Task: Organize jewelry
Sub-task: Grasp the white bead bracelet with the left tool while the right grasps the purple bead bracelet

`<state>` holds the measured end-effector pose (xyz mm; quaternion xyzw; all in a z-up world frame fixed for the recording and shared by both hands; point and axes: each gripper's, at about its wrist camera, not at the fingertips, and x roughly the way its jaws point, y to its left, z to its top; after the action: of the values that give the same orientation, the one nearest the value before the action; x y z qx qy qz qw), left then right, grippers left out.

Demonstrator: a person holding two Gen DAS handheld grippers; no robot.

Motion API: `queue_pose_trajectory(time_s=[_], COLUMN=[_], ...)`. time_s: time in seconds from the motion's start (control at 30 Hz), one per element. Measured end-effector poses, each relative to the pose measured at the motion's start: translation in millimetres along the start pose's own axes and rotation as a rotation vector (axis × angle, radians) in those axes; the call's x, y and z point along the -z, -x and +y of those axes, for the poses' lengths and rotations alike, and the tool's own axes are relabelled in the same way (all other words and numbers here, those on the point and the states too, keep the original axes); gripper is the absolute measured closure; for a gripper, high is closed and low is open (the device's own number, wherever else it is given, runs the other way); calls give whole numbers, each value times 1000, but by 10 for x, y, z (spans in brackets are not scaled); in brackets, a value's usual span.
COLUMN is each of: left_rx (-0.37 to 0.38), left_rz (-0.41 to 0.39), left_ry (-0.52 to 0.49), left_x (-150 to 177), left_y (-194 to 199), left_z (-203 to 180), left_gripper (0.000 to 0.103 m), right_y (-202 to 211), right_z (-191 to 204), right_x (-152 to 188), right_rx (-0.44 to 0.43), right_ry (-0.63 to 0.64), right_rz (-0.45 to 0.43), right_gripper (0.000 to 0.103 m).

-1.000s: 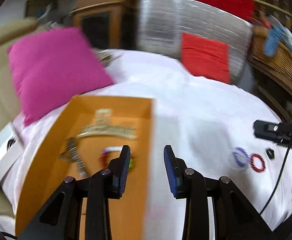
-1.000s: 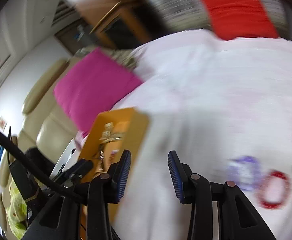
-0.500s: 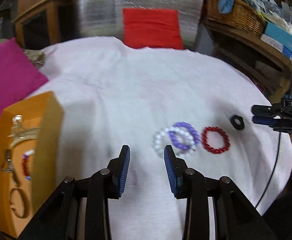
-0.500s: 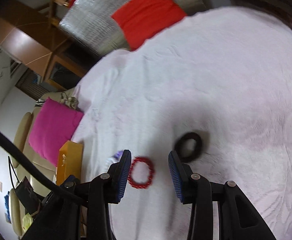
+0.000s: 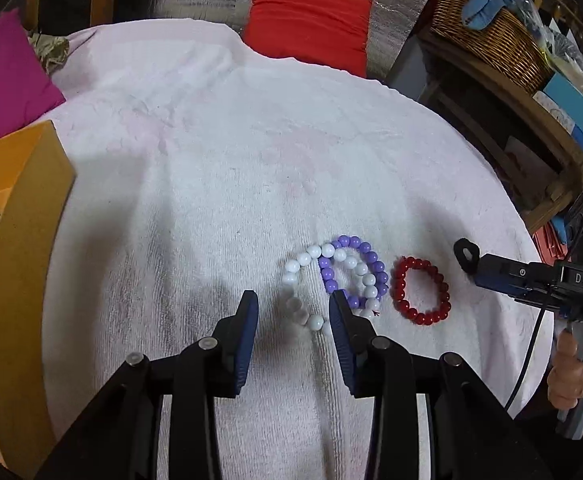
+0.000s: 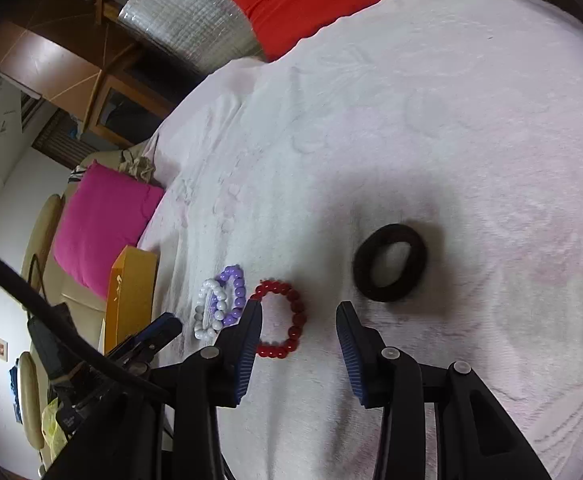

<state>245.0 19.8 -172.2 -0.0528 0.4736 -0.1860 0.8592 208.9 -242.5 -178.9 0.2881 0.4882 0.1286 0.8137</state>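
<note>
Both grippers are spread and empty. The left gripper (image 5: 293, 310) hovers over the white bracelet (image 5: 297, 276) on the towel (image 5: 211, 160); only the right gripper (image 6: 298, 320) view clearly shows the black ring (image 6: 389, 262) whole

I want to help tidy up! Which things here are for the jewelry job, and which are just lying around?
For the job:
white bracelet
purple bracelet
red bracelet
black ring
orange box

Just lying around:
pink cushion
red cushion
wicker basket
</note>
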Motion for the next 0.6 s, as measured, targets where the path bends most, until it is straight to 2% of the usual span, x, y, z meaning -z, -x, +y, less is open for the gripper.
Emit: queue_pose_trajectory(time_s=[0.17,0.37,0.4,0.47,0.6], left_rx=[14,-11,-19,-30,-38], left_rz=[17,58,57,55,58], left_ry=[-29,-50,-60,-87,-121], left_x=[7,-21,-21,-15,11], left_y=[-73,-286,-300,-310,-332], left_z=[-58,-87,-101,-135,-194], left_gripper=[66,66,68,81,89], right_y=[-62,-141,-149,-155,-181], right_z=[62,11,8,7,14], right_x=[-14,-25,-27,-29,-35], right_rx=[0,15,16,20,22], right_ry=[23,15,16,18,18], right_rz=[3,25,28,28,32], right_gripper=[61,61,61,61,61])
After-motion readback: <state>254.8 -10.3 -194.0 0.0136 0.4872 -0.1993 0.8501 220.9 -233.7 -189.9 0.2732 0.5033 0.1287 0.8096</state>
